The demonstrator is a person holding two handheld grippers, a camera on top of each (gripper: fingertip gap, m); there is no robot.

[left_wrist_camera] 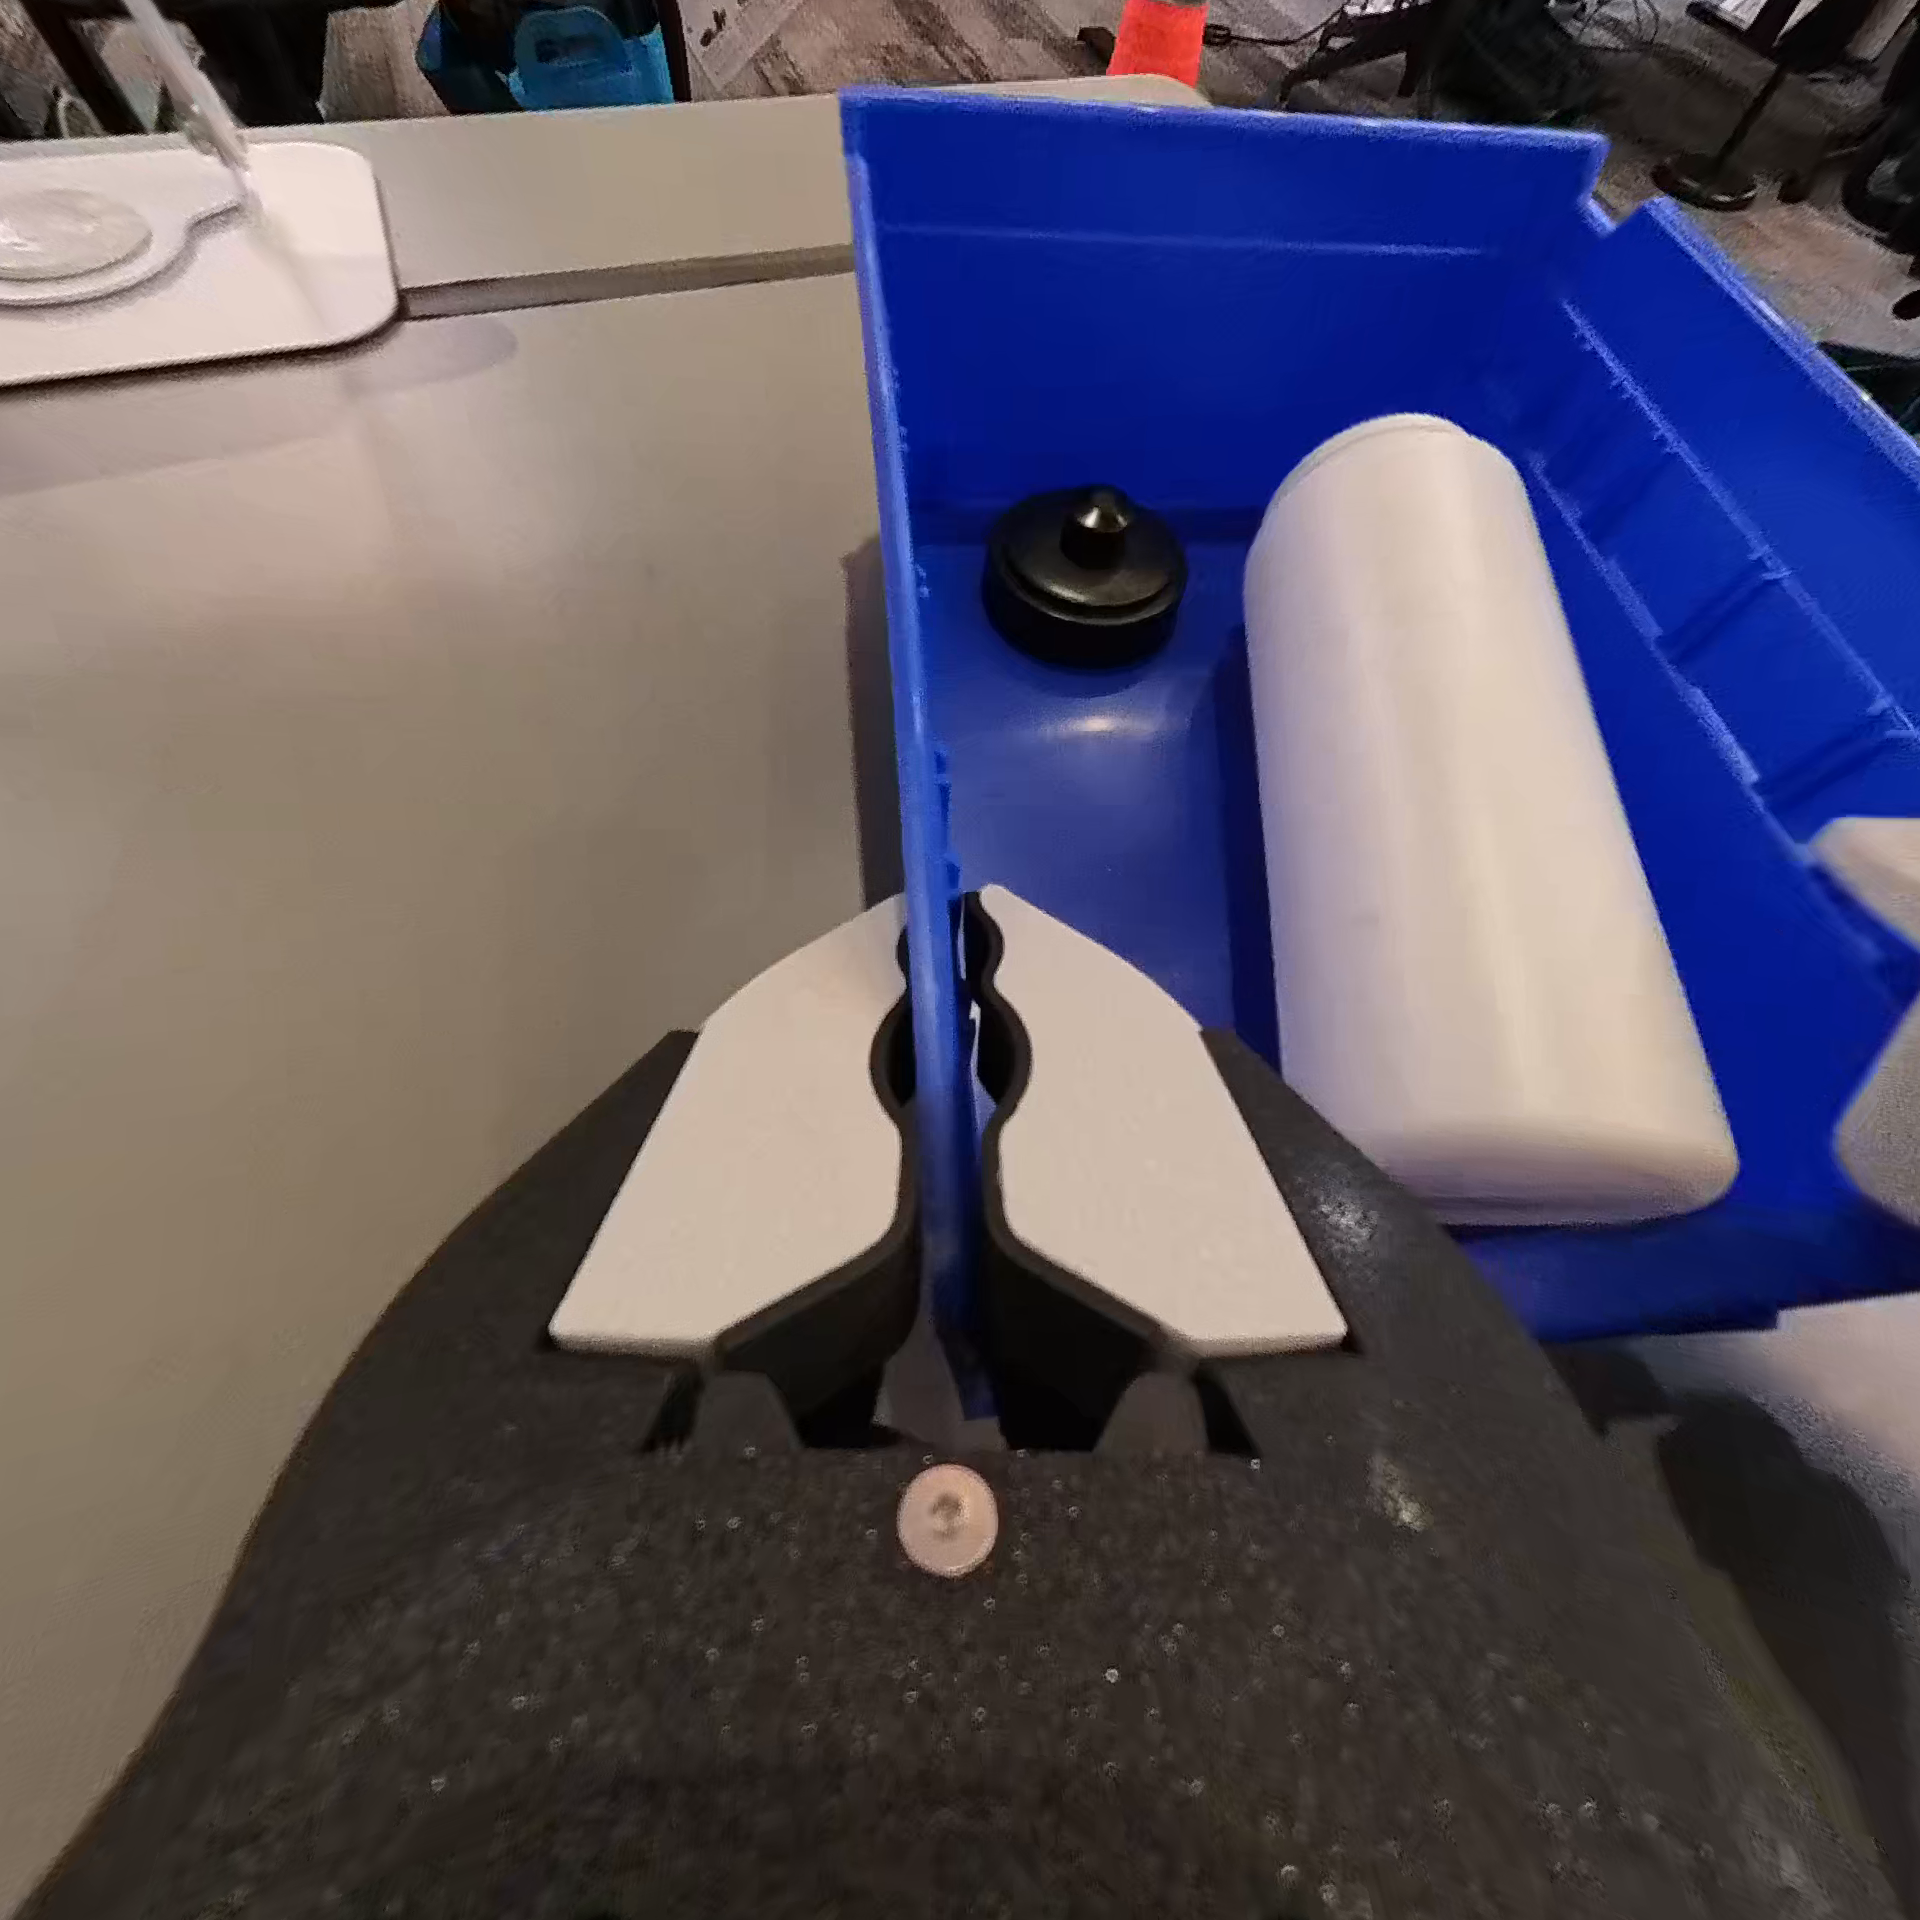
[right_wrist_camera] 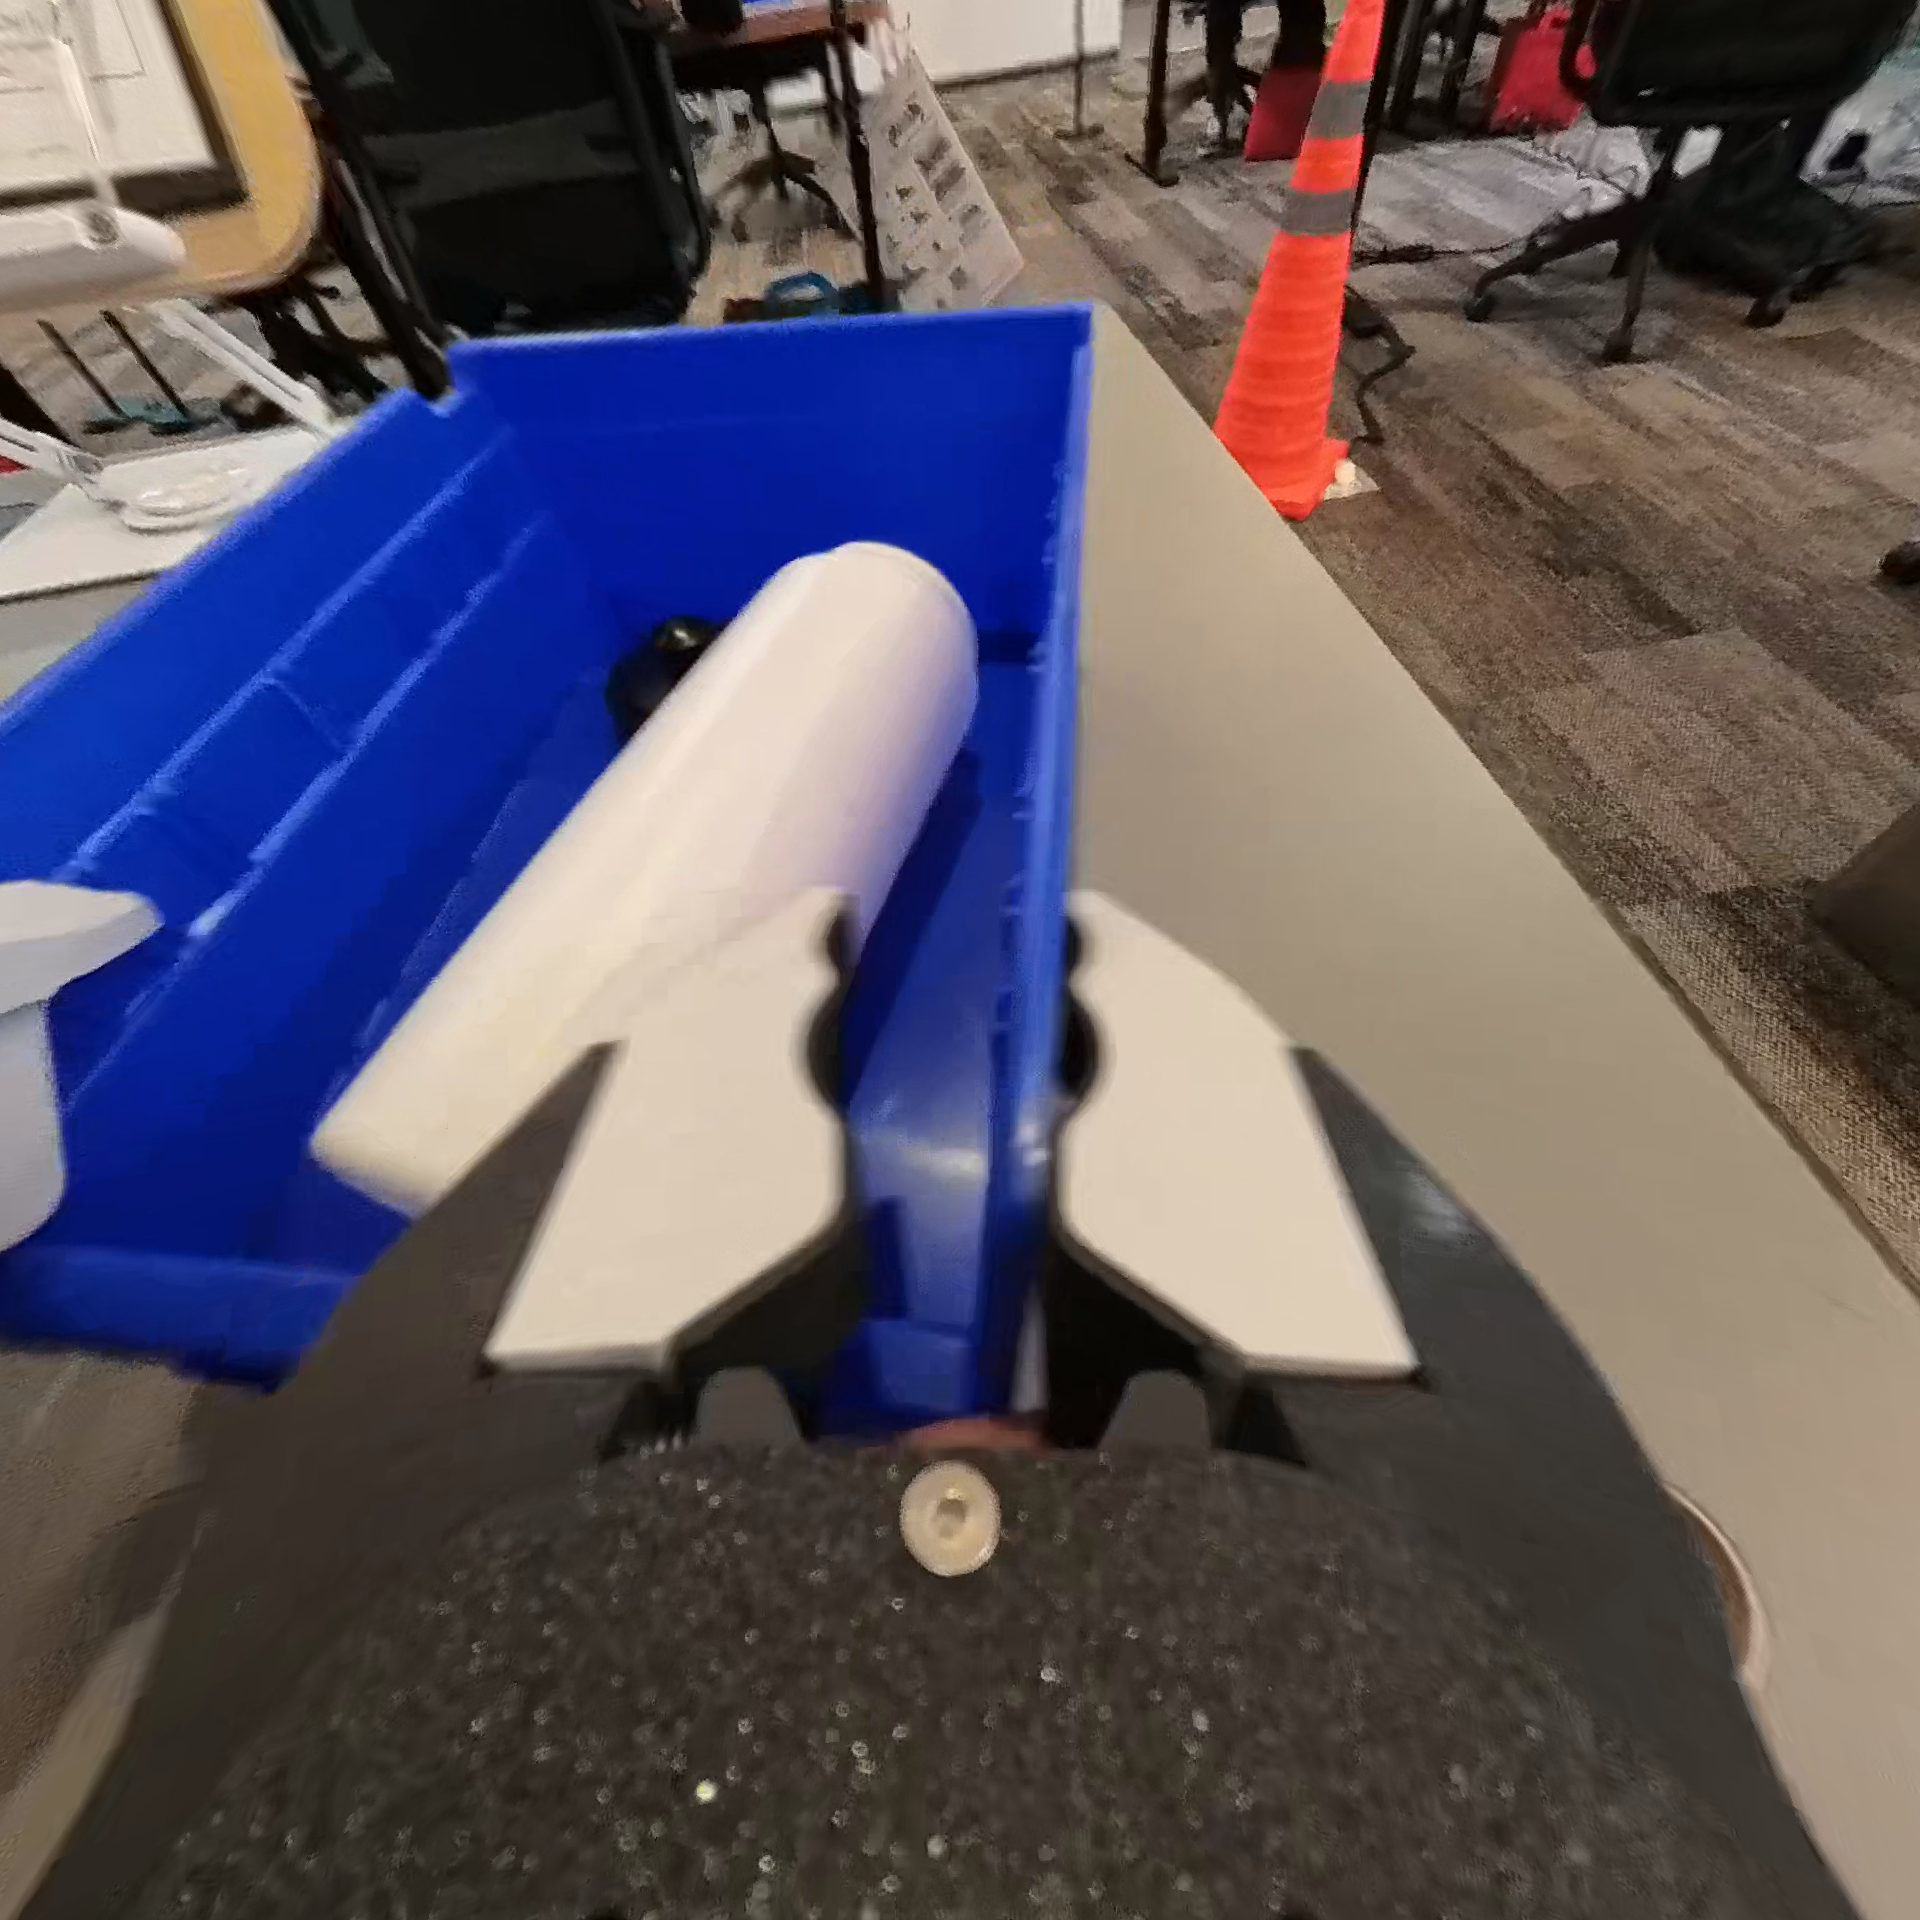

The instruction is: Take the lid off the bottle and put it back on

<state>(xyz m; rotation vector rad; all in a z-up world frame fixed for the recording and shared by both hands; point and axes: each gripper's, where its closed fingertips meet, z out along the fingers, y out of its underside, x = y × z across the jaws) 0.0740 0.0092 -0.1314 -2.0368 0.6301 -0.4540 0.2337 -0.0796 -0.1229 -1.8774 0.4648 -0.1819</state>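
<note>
A white bottle (left_wrist_camera: 1455, 831) lies on its side in a blue bin (left_wrist_camera: 1195, 260), with no lid on it. The black lid (left_wrist_camera: 1086, 577) with a pointed knob stands on the bin floor beside the bottle's far end. My left gripper (left_wrist_camera: 945, 914) is shut on the bin's left wall, pads pressed on both sides of it. My right gripper (right_wrist_camera: 956, 914) straddles the bin's right wall (right_wrist_camera: 1049, 727). It is open: its right finger (right_wrist_camera: 1164, 1091) lies against the wall's outside and its left finger (right_wrist_camera: 707, 1091) stands apart inside, over the bottle (right_wrist_camera: 727, 810). The lid (right_wrist_camera: 665, 665) peeks out behind the bottle.
The bin stands on a grey table (left_wrist_camera: 416, 727). A white stand base (left_wrist_camera: 208, 249) with a clear disc is at the far left. The table's right edge (right_wrist_camera: 1507, 831) drops to carpet, where an orange cone (right_wrist_camera: 1299, 312) and office chairs stand.
</note>
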